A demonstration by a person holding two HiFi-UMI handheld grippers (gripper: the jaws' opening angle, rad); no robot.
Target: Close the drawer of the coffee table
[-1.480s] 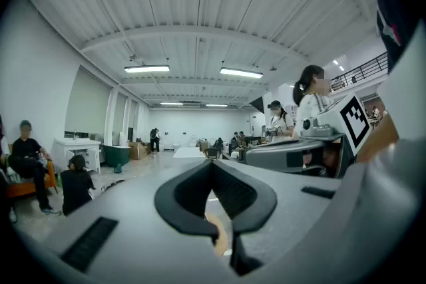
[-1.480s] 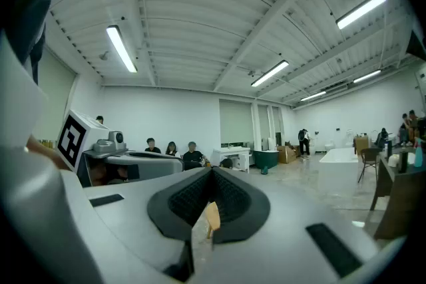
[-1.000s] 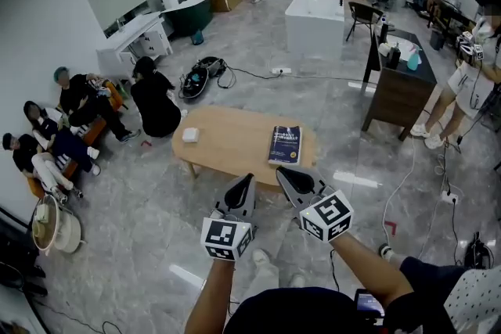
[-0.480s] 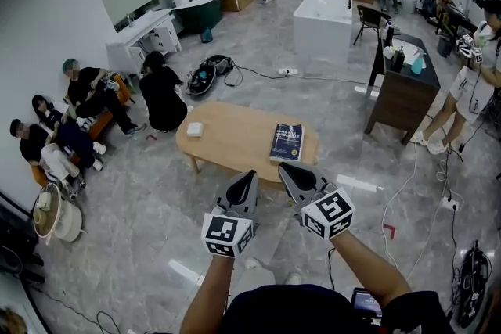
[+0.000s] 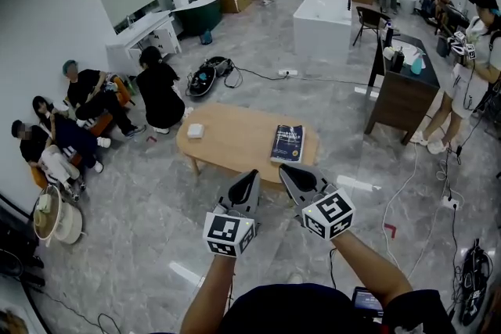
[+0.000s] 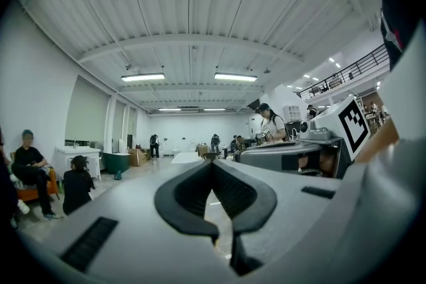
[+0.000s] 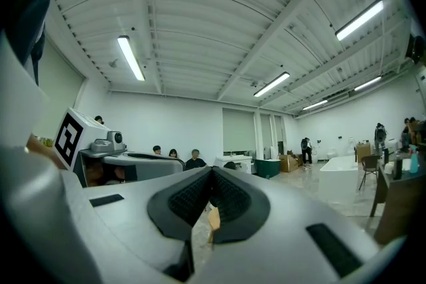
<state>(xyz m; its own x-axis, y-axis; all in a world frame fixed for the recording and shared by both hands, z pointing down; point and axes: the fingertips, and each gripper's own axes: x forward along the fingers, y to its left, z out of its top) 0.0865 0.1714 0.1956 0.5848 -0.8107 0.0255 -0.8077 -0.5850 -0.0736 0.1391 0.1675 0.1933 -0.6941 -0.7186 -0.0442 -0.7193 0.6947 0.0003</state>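
We hold left gripper (image 5: 249, 177) and right gripper (image 5: 286, 170), jaws together, empty; coffee table (image 5: 227, 141) lies just ahead, lengthwise across us

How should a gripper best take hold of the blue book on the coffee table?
The book lies flat by the near rim of the coffee table, so probably pinch its near short edge, top and bottom, coming from the person's side.

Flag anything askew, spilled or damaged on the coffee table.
Nothing stands out. The coffee table stands level, and a book and a small white object lie flat on its top, well apart. No spill or damage shows.
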